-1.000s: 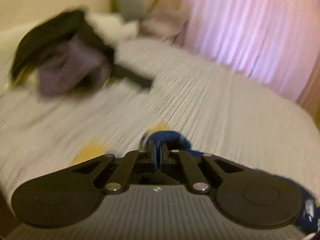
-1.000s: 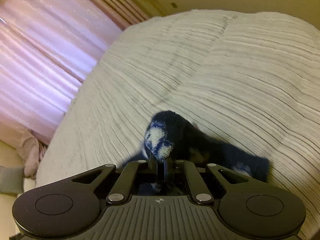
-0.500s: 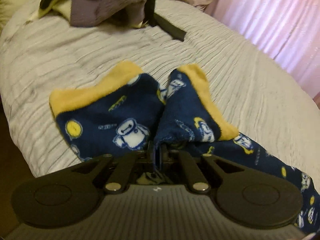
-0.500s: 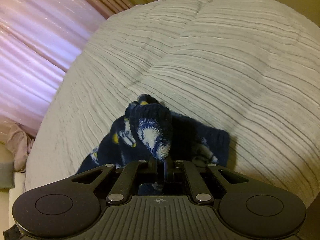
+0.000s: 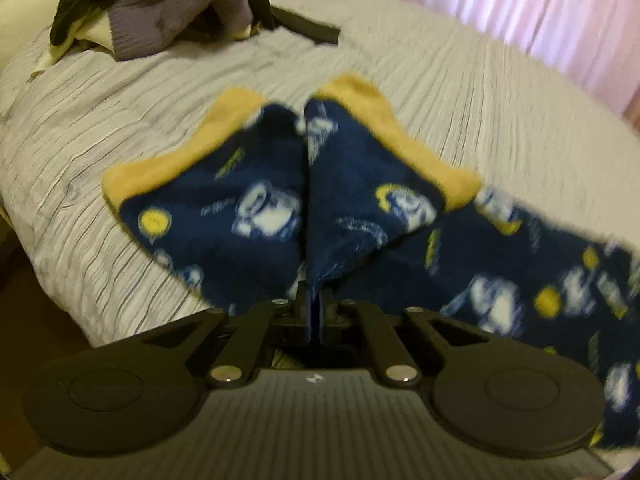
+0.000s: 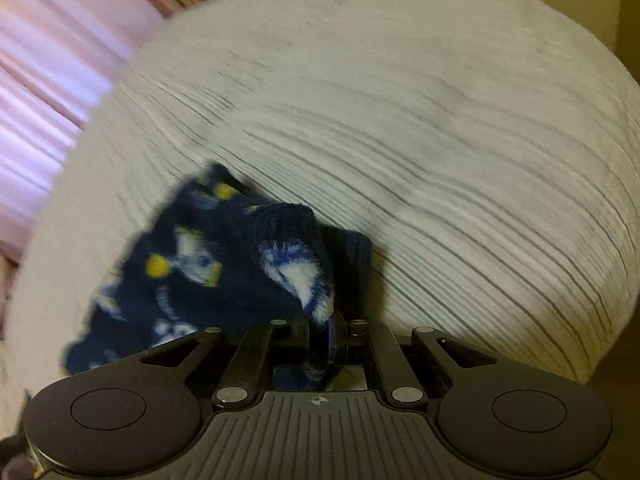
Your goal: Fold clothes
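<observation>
Navy fleece pyjama trousers [image 5: 248,216] with white and yellow prints and yellow cuffs [image 5: 168,168] lie spread on the bed in the left wrist view, both leg ends pointing away. My left gripper [image 5: 315,300] is shut on a fold of this fabric between the two legs. In the right wrist view the same trousers [image 6: 192,280] bunch up to the left, and my right gripper [image 6: 320,320] is shut on a raised tuft of them.
A grey-white ribbed bedspread [image 5: 460,96] covers the bed [image 6: 440,140]. A heap of dark, purple and cream clothes [image 5: 160,4] sits at the far left corner, with a black strap [image 5: 308,28]. Pink curtains [image 5: 540,12] hang behind. The bed edge drops off at left [image 5: 36,280].
Both grippers have sunk toward the bed with the trousers. In the left wrist view the legs went from hidden to spread flat; in the right wrist view the bunched cloth has shifted left.
</observation>
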Demonstrator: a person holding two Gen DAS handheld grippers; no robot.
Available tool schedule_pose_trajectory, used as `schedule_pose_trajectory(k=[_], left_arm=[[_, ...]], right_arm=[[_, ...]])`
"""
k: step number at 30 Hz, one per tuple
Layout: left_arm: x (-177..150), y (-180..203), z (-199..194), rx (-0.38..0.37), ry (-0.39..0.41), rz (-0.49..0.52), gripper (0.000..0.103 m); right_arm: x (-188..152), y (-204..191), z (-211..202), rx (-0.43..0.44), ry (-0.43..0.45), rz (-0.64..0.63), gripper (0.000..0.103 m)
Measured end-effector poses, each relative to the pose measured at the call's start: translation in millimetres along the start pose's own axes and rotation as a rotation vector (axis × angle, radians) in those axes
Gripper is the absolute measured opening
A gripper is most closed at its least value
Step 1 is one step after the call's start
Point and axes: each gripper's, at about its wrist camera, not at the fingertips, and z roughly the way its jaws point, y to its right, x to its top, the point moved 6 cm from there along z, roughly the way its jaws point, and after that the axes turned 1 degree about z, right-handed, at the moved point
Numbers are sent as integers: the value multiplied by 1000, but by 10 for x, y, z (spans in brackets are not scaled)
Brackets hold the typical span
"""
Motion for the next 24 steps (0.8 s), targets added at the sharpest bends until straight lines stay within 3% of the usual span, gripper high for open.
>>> schedule_pose_trajectory(k=[1, 2, 3, 4, 5, 7, 10, 13, 17, 20, 21, 22, 23, 24], left_arm=[[-32, 5, 0, 12, -11, 21, 7], [-57, 12, -13, 26, -20, 43, 11], [-73, 15, -44, 43, -24, 68, 14], [-66, 17, -102, 62, -22, 92, 18], [-46, 20, -168, 77, -17, 111, 19], [5, 36, -301, 109, -1, 157, 21], [162, 200, -457, 160, 58, 310, 35], [301, 509, -425, 166, 124, 499, 36], [370, 933, -42, 136, 145, 674, 41], [325, 1085, 360, 166, 130, 764, 41], [315, 1090, 468, 179, 124, 777, 39], [333, 1042, 508, 179, 126, 757, 31], [374, 966, 502, 166, 135, 714, 4], [430, 877, 460, 138, 143, 646, 5]], right_arm=[[-16, 2, 22, -14, -5, -2, 9], [-4, -25, -30, -51, 12, -31, 29], [9, -53, -83, -89, 29, -60, 42], [22, -81, -137, -126, 46, -88, 63], [36, -110, -193, -163, 64, -118, 69], [82, -174, -352, -218, 114, -192, 69], [168, -238, -546, -263, 189, -207, 69], [215, -357, -538, -225, 214, -134, 69], [114, -657, -305, -152, 152, -109, 69], [-63, -884, -144, -87, 101, -93, 69], [-136, -936, -86, -74, 75, -78, 69], [-193, -964, -65, -69, 57, -65, 69], [-236, -968, -38, -70, 43, -56, 69], [-280, -972, -11, -71, 29, -46, 69]])
